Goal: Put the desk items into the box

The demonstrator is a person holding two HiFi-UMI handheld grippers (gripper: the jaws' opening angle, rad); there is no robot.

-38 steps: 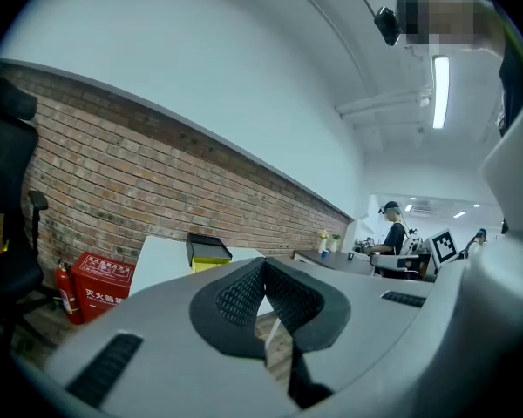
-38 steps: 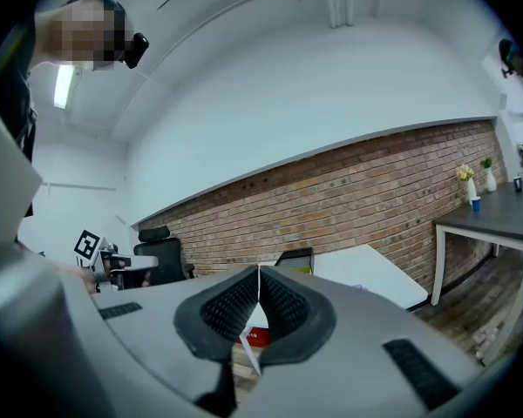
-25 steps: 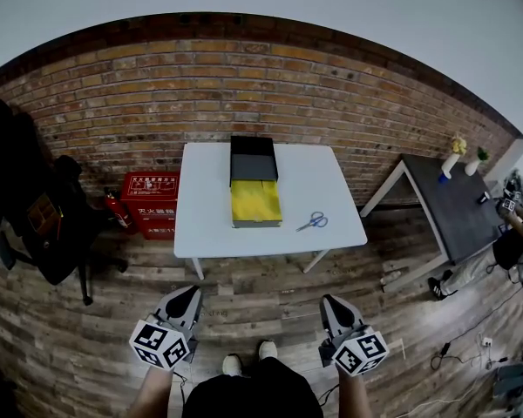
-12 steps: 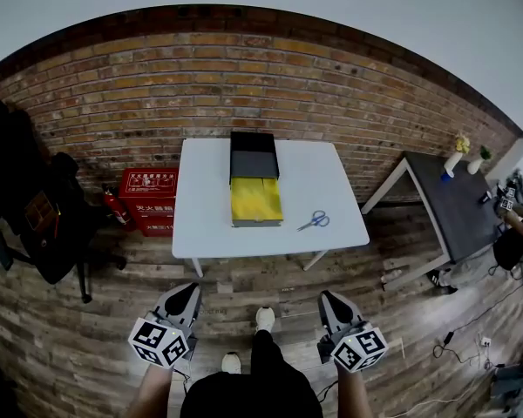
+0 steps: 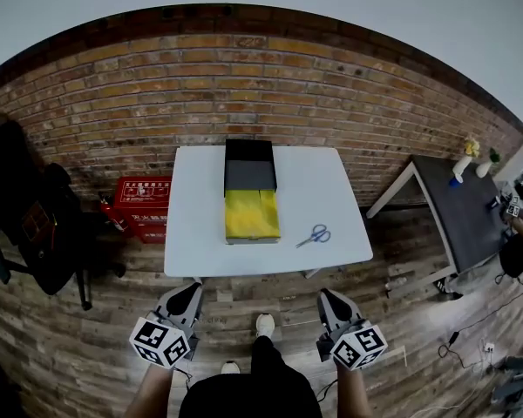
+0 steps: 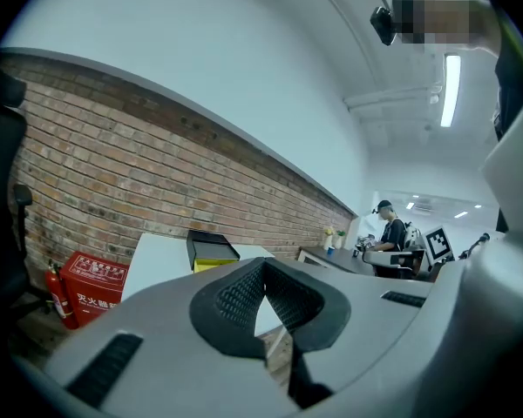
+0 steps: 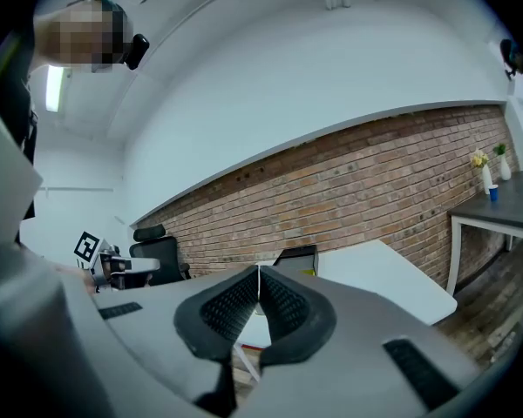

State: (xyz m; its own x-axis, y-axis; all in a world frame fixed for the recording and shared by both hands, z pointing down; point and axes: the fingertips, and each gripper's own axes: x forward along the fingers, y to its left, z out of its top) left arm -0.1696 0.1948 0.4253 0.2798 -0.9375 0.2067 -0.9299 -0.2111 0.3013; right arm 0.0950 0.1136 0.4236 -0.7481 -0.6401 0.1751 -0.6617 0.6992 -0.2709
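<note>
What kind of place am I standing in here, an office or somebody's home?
Most likely an office or lab workroom, not a home: a white table stands by a bare brick wall, a black office chair sits nearby, and another person works farther off.

White table [image 5: 192,207], rectangular, far edge close to the brick wall [image 5: 261,94], standing on wooden floor [image 5: 87,338]. Two things on top. Box [image 5: 251,213]: mid-table, long axis running far to near, dark lid section at the far end, yellow interior showing in the near part; near end stops short of the table's near edge. Scissors [image 5: 314,235]: blue-handled, flat, slanted, right of the box's near end, apart from it. Remaining surface bare white.
</note>
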